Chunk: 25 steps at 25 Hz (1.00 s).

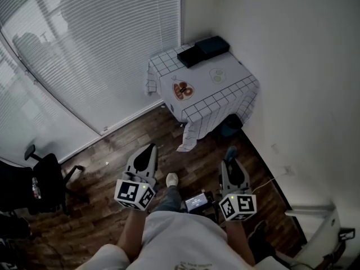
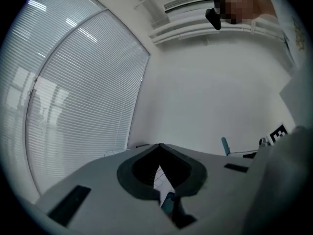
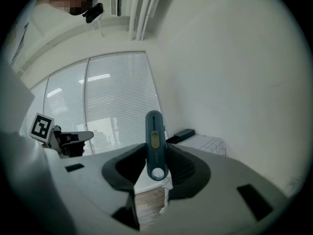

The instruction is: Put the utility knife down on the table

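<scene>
Corner desk (image 1: pixel 203 103) sits well ahead across the wood floor (image 1: pixel 107 151). Right claw (image 1: pixel 230 163) clamped on utility knife (image 3: pixel 154 141), upright; left claw (image 2: pixel 159 150) closed, empty. Carry step, I reckon; next: walk up, lower, release.

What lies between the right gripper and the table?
In the head view, beyond the right gripper: wooden floor, then a dark object under the table.

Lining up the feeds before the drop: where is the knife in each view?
Head view: knife, lower right of centre.
Left gripper view: right of centre, a thin blue sliver.
Right gripper view: centre, upright in the right tongs.
Shared landmark: the blinds, on the left in all three.
</scene>
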Available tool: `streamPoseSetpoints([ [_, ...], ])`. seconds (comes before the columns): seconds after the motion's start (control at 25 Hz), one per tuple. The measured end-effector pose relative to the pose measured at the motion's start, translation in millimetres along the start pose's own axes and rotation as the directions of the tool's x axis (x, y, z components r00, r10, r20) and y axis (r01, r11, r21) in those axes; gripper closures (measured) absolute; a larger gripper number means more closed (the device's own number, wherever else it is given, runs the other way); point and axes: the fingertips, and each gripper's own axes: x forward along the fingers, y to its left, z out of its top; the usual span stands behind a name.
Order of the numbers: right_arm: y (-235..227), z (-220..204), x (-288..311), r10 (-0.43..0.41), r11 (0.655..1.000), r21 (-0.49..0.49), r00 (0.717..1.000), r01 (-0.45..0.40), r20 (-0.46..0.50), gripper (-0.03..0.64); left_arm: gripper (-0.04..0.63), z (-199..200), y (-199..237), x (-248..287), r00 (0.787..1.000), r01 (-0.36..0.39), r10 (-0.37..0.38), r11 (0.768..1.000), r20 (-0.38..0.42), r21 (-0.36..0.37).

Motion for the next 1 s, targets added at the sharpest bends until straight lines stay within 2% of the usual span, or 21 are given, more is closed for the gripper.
streamPoseSetpoints([
  [0.2,-14,2,26,-0.024,1.0,-0.002,1.0,0.024,-0.004,0.479,0.588,-2,5,35,0.999,0.035,-0.035,0.999,-0.005,0.028],
  [0.4,-25,5,63,-0.047,0.999,-0.001,0.999,0.047,-0.01,0.479,0.588,0,23,76,0.998,0.063,-0.063,0.998,0.01,0.006],
  [0.56,-30,14,98,-0.063,0.998,-0.008,0.998,0.063,-0.005,0.479,0.588,3,41,114,0.996,0.088,-0.088,0.996,0.002,0.035],
  [0.72,-31,15,132,-0.069,0.998,-0.007,0.997,0.068,-0.019,0.479,0.588,9,66,142,0.997,0.078,-0.078,0.997,0.014,0.009],
  [1.0,-26,8,176,-0.086,0.996,-0.006,0.995,0.085,-0.047,0.479,0.588,-2,98,173,0.994,0.098,-0.098,0.995,-0.042,0.014],
])
